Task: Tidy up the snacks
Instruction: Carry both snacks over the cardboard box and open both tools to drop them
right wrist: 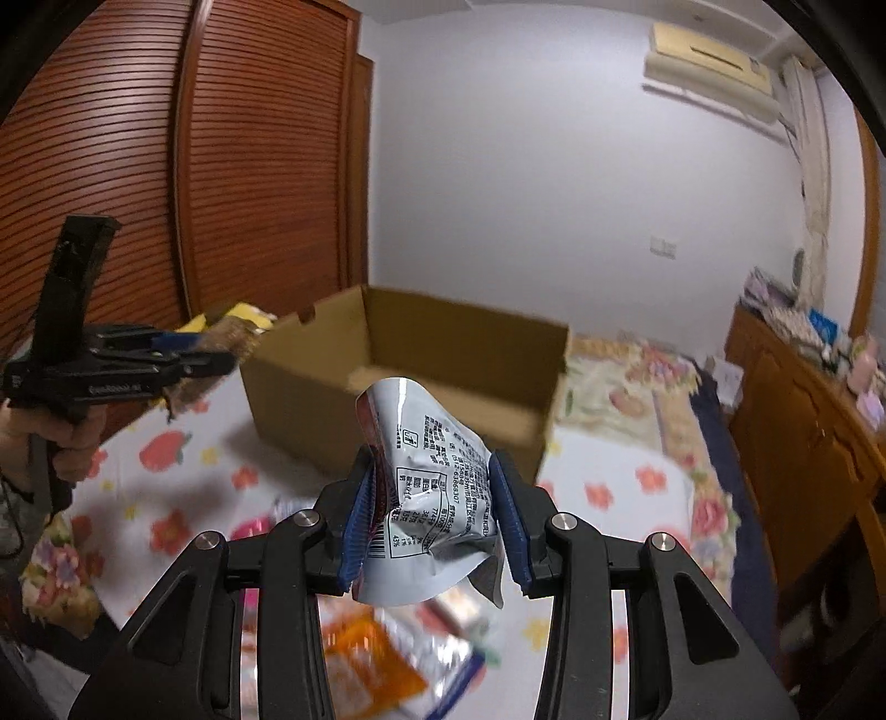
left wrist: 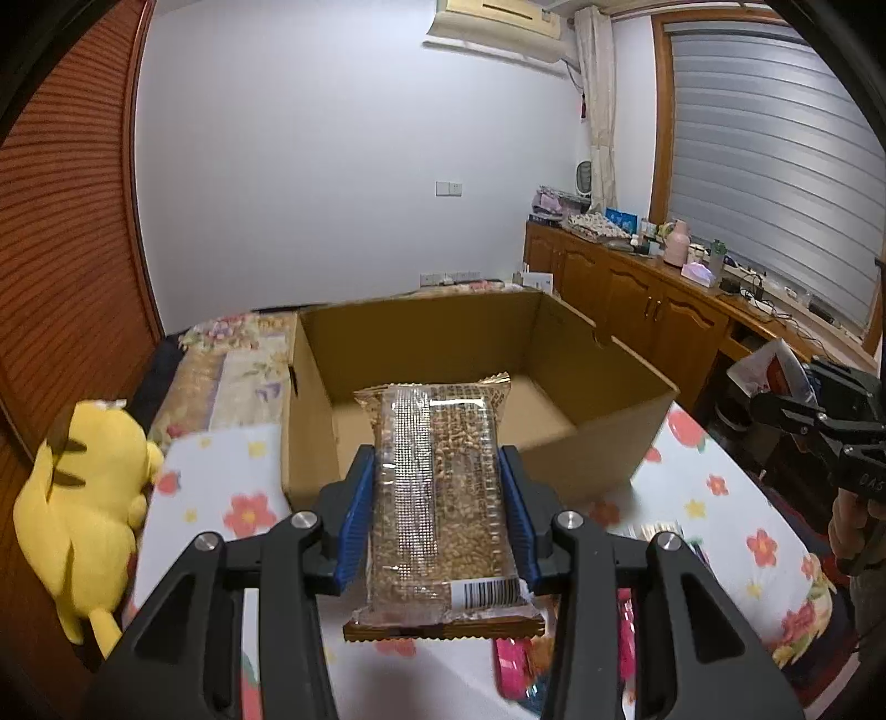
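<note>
Right wrist view: blurred packets (right wrist: 387,659) lie under right gripper (right wrist: 437,515) clamping silver pouch (right wrist: 437,487).

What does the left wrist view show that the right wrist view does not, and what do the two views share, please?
Only the left wrist view shows the yellow plush toy, the window blind, and the clear seed-bar packet face-on in the left gripper. Only the right wrist view shows the silver pouch's printed back in the right gripper and the orange packet below. Both show the open cardboard box, floral cloth, and air conditioner.
</note>
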{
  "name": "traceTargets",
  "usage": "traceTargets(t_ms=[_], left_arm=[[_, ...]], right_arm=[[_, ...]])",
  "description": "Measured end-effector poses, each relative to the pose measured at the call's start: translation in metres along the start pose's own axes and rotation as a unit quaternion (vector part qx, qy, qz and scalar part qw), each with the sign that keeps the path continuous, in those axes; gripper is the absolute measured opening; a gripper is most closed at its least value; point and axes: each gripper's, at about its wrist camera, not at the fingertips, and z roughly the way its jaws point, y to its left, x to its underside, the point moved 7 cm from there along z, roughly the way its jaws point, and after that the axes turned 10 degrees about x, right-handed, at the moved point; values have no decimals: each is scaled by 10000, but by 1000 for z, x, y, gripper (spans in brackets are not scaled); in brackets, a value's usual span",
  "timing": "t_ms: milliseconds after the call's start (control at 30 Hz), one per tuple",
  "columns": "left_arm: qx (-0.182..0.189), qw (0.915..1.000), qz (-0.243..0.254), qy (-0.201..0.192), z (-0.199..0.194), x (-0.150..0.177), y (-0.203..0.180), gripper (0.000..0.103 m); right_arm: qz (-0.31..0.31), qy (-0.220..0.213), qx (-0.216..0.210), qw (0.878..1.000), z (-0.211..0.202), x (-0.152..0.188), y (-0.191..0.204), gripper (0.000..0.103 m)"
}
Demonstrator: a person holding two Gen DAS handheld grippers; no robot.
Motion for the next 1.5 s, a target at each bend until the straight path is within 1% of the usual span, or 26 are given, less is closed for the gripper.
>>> traceTargets(t_ms=[167,300,400,567,800,1067,1500], left_arm=[[-58,9999,99,-90,17,-27,10,41],[-78,9999,97,-109,34,-41,18,41],[-90,9999,120,-82,48,-45,24,41],[-71,9999,91,24,71,-47,34,41],[-86,9999,58,126,91,-48,41,41],[-168,9996,87,222,101,-45,38,42],[-244,9992,55,310,105,-42,48,44]], right_arm=[[-93,-205,-133,9997,26,-36,7,41],[-159,-264,-214,9993,49,-52,13,41],[-204,-234,-261,9992,70,-58,17,41],[-259,-96,-287,9992,102,-60,21,41],[-187,59,-300,9994,128,-56,19,42],[-147,210,-295,9992,143,-51,20,42],[-20,407,-373,9985,162,-51,19,45]])
